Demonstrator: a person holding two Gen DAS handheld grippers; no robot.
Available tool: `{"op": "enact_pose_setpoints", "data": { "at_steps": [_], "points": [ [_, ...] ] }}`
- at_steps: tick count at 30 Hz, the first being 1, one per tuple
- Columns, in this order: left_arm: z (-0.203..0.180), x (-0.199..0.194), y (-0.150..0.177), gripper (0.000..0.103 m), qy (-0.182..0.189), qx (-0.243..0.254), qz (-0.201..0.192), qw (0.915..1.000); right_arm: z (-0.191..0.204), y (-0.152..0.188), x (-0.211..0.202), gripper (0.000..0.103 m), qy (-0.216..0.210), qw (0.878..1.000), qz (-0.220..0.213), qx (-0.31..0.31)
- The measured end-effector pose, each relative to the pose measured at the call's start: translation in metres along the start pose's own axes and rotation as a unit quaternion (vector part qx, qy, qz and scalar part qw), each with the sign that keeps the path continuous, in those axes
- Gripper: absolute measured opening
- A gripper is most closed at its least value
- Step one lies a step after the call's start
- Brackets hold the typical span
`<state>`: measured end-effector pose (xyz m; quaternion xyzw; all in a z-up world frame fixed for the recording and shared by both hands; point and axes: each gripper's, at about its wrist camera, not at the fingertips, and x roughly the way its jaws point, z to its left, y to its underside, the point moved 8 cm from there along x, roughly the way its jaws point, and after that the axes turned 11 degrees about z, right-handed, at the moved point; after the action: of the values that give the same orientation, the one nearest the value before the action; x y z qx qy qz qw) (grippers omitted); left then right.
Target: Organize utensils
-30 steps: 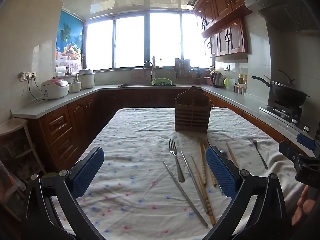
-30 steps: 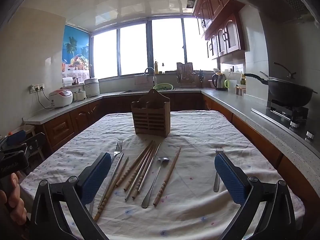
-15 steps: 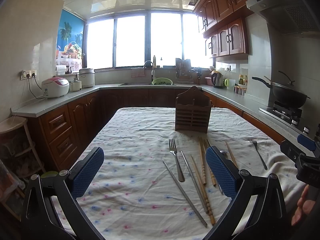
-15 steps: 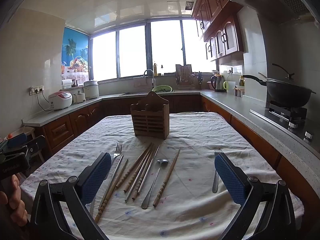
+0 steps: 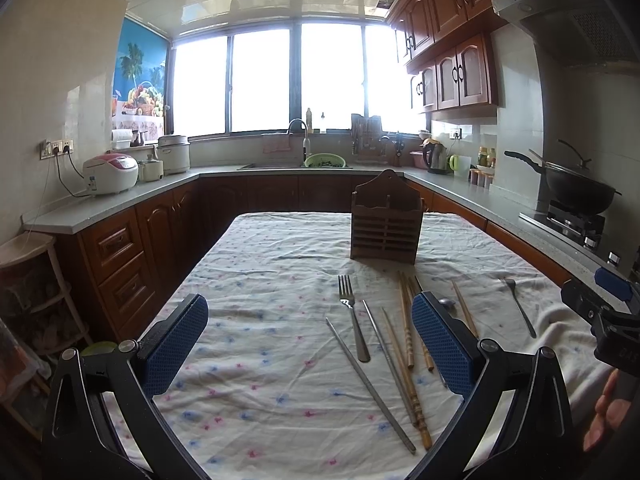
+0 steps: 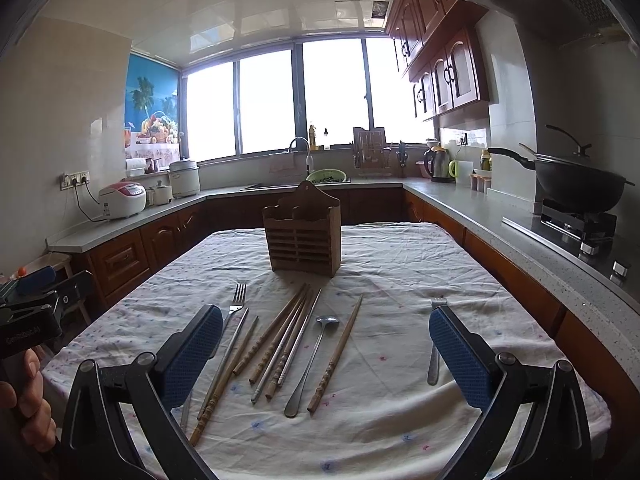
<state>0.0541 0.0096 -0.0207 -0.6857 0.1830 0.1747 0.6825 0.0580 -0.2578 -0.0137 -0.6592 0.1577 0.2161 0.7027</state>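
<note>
A slatted wooden utensil holder (image 5: 386,226) (image 6: 303,236) stands upright mid-table. In front of it lie a steel fork (image 5: 352,316) (image 6: 236,304), several wooden chopsticks (image 5: 406,324) (image 6: 276,332), metal chopsticks (image 5: 368,384) (image 6: 300,336) and a steel spoon (image 6: 310,364). One more steel utensil (image 5: 518,308) (image 6: 434,360) lies apart on the right. My left gripper (image 5: 310,320) is open over the bare cloth left of the fork. My right gripper (image 6: 326,332) is open above the chopsticks and spoon. Neither holds anything.
A floral tablecloth (image 5: 260,280) covers the table. Wooden counters run around it, with rice cookers (image 5: 110,174) on the left, a sink (image 5: 304,160) at the back and a wok on a stove (image 5: 576,192) on the right. A shelf rack (image 5: 36,280) stands at the left.
Both views shift only slightly; the grippers stay open and nothing on the table has moved.
</note>
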Motion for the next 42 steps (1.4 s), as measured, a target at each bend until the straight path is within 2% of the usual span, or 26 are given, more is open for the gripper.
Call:
{"op": "enact_pose_setpoints", "data": {
  "at_steps": [29,42],
  "points": [
    [-0.002,0.005,0.001,0.103,0.002,0.003,0.003,1.0000,0.002,-0.002,0.001,0.103,-0.005,1.000,0.003,-0.004],
    [-0.004,0.017,0.000,0.103,0.007,0.007,0.017,0.9998,0.001,-0.005,0.006,0.103,-0.006,1.000,0.007,-0.001]
  ]
}}
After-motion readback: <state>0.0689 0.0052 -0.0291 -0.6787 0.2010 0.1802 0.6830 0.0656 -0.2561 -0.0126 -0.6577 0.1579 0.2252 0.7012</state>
